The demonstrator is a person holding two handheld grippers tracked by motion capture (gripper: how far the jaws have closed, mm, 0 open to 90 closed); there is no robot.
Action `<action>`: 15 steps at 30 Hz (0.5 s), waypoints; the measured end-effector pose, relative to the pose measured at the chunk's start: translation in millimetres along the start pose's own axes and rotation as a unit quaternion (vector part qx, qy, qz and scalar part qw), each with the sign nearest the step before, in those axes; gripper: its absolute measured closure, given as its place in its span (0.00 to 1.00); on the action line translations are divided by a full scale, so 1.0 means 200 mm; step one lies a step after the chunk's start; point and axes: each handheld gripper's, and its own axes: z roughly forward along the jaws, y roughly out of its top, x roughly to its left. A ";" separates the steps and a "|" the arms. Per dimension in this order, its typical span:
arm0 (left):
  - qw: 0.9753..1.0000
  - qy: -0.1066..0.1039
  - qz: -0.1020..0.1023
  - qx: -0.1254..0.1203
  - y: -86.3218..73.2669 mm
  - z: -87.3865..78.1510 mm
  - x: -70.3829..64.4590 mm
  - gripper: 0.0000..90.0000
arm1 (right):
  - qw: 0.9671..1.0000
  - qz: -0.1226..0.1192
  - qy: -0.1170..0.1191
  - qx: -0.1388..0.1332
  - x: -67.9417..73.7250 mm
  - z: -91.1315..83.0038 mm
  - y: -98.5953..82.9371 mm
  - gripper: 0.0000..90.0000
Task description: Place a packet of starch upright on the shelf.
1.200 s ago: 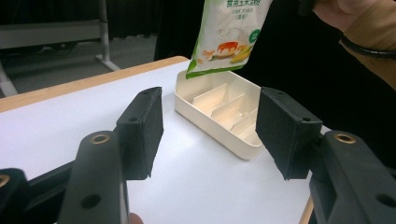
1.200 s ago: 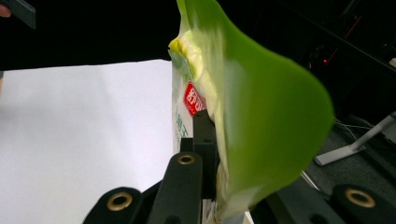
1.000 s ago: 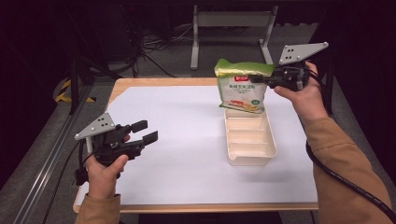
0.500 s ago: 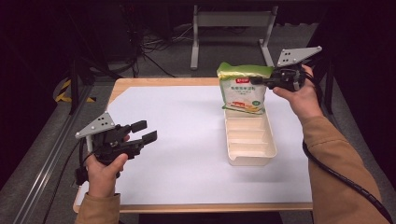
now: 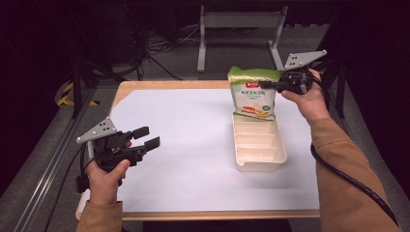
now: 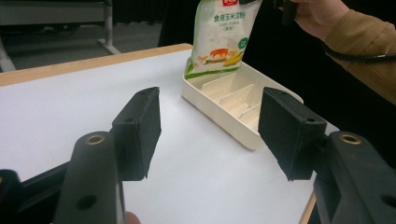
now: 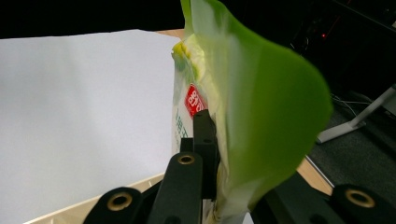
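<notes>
Above the tray (image 5: 258,150), right gripper (image 5: 270,85) apparently pinches pouch (image 5: 252,99).

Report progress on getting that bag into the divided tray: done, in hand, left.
Done: the right gripper has the green-and-white bag pinched at its top and hanging upright. In hand: its bottom edge is at the far end of the cream tray, not laid in. Left, probably: lowering and releasing it. The left gripper is open above the white tabletop.
</notes>
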 end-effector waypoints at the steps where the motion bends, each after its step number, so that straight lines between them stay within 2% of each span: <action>1: 1.000 0.000 0.000 0.000 0.00 0.00 0.00 0.44 | 1.000 -0.002 -0.001 0.001 0.00 0.01 -0.01 0.94; 15: 1.000 0.001 -0.005 0.007 -0.01 0.00 0.01 0.43 | 1.000 -0.003 0.000 0.014 0.00 0.08 -0.06 0.94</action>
